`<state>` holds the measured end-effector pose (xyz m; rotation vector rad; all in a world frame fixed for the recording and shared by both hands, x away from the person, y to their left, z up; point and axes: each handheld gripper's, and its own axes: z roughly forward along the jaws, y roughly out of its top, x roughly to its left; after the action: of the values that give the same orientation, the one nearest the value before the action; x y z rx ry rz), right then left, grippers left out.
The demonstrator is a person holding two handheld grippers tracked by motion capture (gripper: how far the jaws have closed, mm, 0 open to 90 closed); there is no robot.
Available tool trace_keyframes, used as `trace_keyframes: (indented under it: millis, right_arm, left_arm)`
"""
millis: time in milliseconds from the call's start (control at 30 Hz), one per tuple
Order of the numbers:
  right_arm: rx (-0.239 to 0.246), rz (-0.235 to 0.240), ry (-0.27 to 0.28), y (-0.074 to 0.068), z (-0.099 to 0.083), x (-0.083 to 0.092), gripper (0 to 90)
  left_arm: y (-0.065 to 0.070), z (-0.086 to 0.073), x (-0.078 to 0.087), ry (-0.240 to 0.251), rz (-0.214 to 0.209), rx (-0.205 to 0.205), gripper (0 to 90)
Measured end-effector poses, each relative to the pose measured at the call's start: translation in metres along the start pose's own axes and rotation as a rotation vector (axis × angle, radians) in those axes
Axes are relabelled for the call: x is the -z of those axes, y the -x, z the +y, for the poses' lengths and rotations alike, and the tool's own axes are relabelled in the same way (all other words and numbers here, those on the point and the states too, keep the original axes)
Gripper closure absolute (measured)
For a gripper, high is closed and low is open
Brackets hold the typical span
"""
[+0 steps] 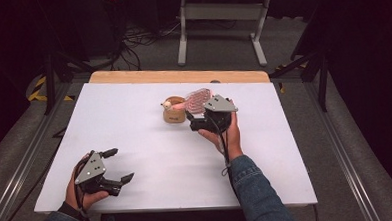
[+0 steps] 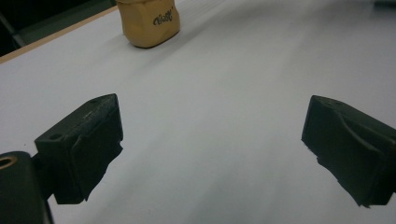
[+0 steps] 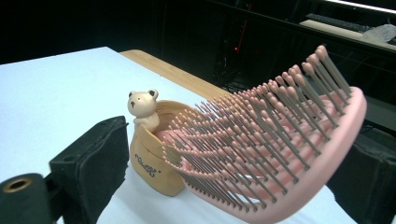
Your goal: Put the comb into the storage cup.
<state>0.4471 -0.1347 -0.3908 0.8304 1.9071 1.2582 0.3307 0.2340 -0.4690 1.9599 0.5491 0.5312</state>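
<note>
Right tool point(image 1: 204, 112) grips the pink hairbrush point(image 3: 275, 140), handle end angled down into the bear cup point(image 3: 152, 156) mid-table, probably to stand it there. Left tool point(image 1: 117, 165) idles wide open, holding nothing, near the table point(image 1: 134, 123) front edge.

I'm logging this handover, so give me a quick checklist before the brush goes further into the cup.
1. Pink brush between the right tool's jaws: cannot tell how firmly it is clamped.
2. Brush end over the bear cup opening: ok, it reaches inside the rim.
3. Cup upright on the white table: ok.
4. Left tool open and apart from the cup: ok.
5. Handle fully seated in cup: cannot tell.
</note>
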Motion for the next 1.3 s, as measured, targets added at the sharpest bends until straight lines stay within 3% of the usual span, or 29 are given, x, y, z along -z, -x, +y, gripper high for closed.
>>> trace_keyframes:
  millis: [500, 633, 1300]
  right_arm:
    - [0.000, -0.020, -0.006, 0.004, 0.001, 0.005, 10.2]
    - [-0.001, -0.041, 0.014, 0.005, 0.002, 0.009, 11.4]
    - [0.025, -0.045, 0.056, 0.005, 0.007, 0.023, 11.8]
  left_arm:
    - [0.001, 0.000, 0.000, -0.007, 0.004, -0.005, 6.2]
    - [0.001, 0.001, 0.001, -0.005, 0.006, -0.008, 6.2]
    - [0.001, 0.001, 0.000, -0.002, 0.005, -0.009, 6.2]
